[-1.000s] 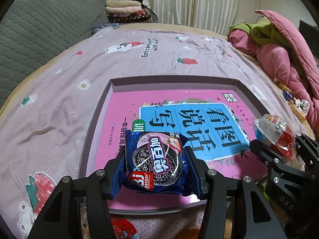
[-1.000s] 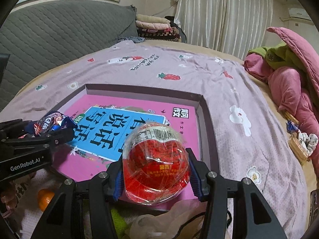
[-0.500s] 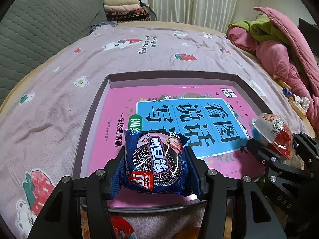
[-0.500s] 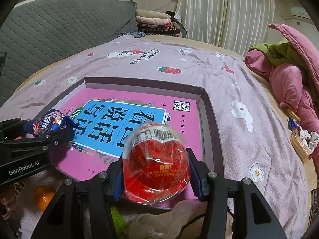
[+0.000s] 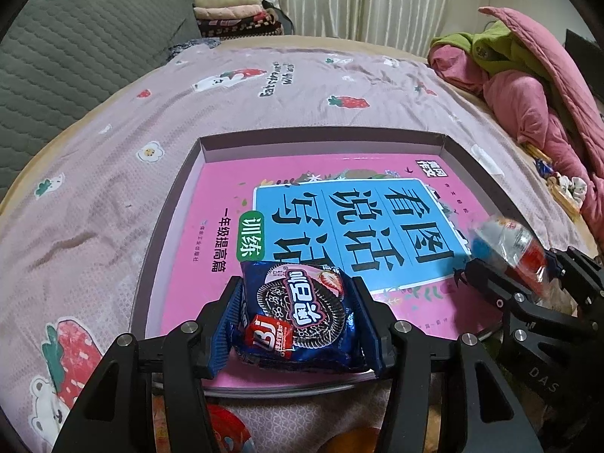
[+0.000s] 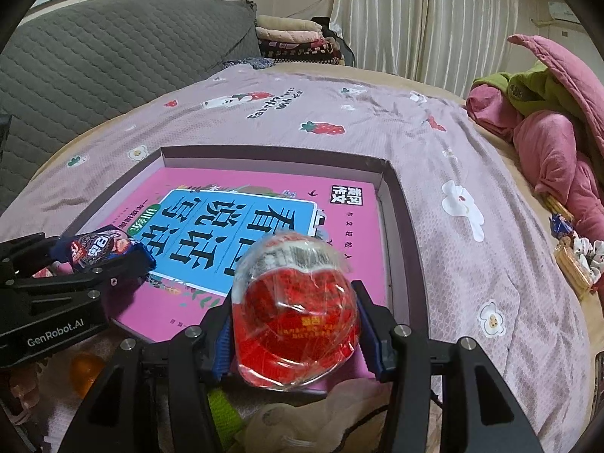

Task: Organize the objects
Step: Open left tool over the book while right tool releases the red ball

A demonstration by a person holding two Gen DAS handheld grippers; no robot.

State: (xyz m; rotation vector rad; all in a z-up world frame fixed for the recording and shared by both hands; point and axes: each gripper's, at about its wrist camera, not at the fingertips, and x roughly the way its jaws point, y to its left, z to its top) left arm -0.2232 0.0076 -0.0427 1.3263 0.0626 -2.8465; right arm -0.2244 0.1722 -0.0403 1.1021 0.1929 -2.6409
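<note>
Both grippers have advanced over the tray (image 5: 171, 204): left gripper (image 5: 298, 315) clamps the cookie packet (image 5: 298, 317), right gripper (image 6: 294, 321) the red jelly cup (image 6: 298, 317), ready to release.

My left tongs (image 6: 113, 260) carry "GenRobot.AI" on the body; my right tongs (image 5: 509, 264) show "DAS". The pink book (image 5: 339, 204) reads, upside down, "看图说话写话", "训练" and "一年级提高篇". The cookie packet (image 5: 302, 309) reads "奥利奥".
</note>
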